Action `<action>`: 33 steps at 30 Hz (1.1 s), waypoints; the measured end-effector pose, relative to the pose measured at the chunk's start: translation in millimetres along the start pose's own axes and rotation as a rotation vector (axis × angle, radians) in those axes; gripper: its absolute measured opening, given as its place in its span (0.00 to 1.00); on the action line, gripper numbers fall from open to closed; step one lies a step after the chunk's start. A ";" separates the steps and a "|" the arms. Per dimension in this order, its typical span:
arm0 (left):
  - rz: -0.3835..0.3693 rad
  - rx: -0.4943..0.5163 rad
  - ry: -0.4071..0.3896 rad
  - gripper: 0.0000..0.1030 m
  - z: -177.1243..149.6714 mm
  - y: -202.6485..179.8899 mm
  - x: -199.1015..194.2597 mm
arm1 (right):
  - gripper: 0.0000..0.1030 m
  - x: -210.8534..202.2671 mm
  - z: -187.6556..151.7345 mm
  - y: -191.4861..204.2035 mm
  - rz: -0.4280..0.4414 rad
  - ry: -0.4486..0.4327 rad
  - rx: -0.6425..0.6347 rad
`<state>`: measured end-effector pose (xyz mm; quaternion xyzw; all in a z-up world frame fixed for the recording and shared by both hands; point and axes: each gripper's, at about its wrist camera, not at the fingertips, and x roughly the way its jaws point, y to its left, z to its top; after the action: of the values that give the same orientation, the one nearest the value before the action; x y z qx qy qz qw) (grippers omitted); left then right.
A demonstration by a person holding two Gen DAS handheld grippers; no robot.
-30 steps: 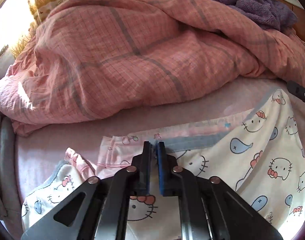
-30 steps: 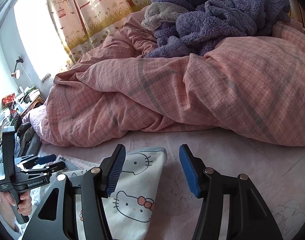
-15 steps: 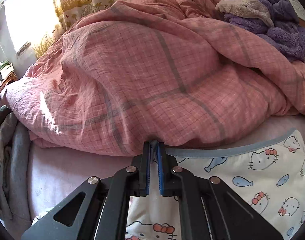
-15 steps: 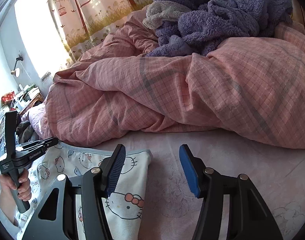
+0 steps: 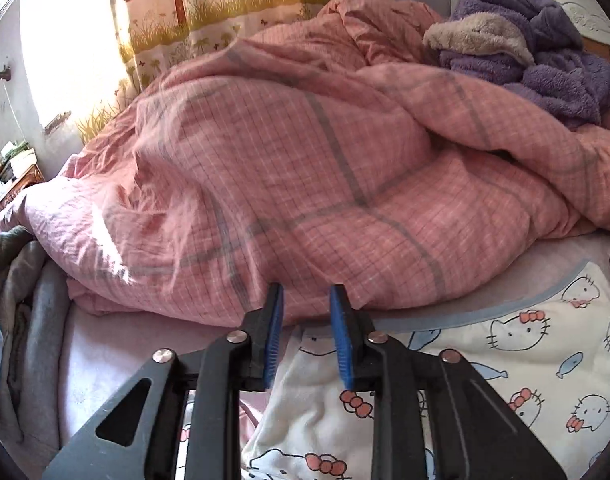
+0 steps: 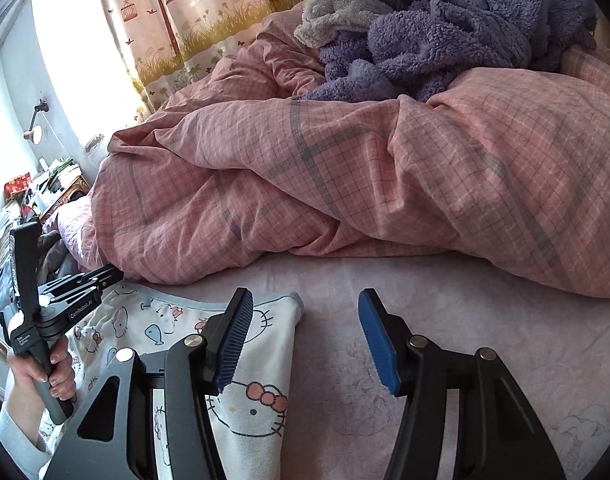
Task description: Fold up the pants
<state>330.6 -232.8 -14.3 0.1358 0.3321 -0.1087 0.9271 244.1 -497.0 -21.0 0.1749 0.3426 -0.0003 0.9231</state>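
The pants (image 5: 525,360) are white with a cat-face and fish print and a light blue waistband, and they lie on the pink sheet. In the left wrist view my left gripper (image 5: 305,300) hovers just above their left edge. Its jaws are opening and no cloth is between the blue pads (image 5: 273,332). The right wrist view shows the pants (image 6: 261,392) at lower left. My right gripper (image 6: 305,312) stands open above their right edge with nothing held. A hand (image 6: 45,376) holds the left gripper (image 6: 101,276) at the far left.
A bunched pink checked duvet (image 5: 305,184) fills the bed just behind the pants. A purple fleece blanket (image 6: 445,32) lies on top of it at the back right. Grey clothes (image 5: 33,320) hang at the left bed edge. Bare pink sheet (image 6: 465,340) lies to the right.
The left gripper carried the waistband away from me toward the duvet, then its jaws parted and let it go while lifting and tilting up. The right gripper stayed still and open.
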 end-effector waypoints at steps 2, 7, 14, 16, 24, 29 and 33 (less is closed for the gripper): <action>0.004 -0.017 -0.047 0.39 2.8 3.9 -16.1 | 0.56 -3.2 0.1 0.9 0.000 -0.015 -0.008; 0.026 -0.075 -0.181 0.53 -2.1 28.1 -72.2 | 0.56 -22.3 -3.2 6.2 0.010 -0.069 -0.030; 0.150 -0.028 -0.370 0.68 -53.4 76.6 -189.8 | 0.56 -86.7 -21.4 27.3 0.033 -0.251 -0.060; 0.189 -0.028 -0.417 0.71 -74.1 93.5 -225.9 | 0.56 -106.8 -28.3 34.9 0.001 -0.278 -0.072; 0.266 -0.110 -0.448 0.74 -134.9 133.2 -318.9 | 0.56 -198.8 -56.1 82.7 -0.018 -0.392 -0.105; 0.337 -0.098 -0.400 0.78 -177.0 131.9 -342.2 | 0.59 -238.0 -92.1 128.5 0.026 -0.417 -0.150; 0.402 -0.101 -0.418 0.78 -211.3 137.8 -346.2 | 0.60 -259.7 -121.8 170.3 0.097 -0.407 -0.200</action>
<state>-14.7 3.6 77.0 0.1273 0.1055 0.0681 0.9839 -11.2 -328.7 112.5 0.0950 0.1389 0.0429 0.9848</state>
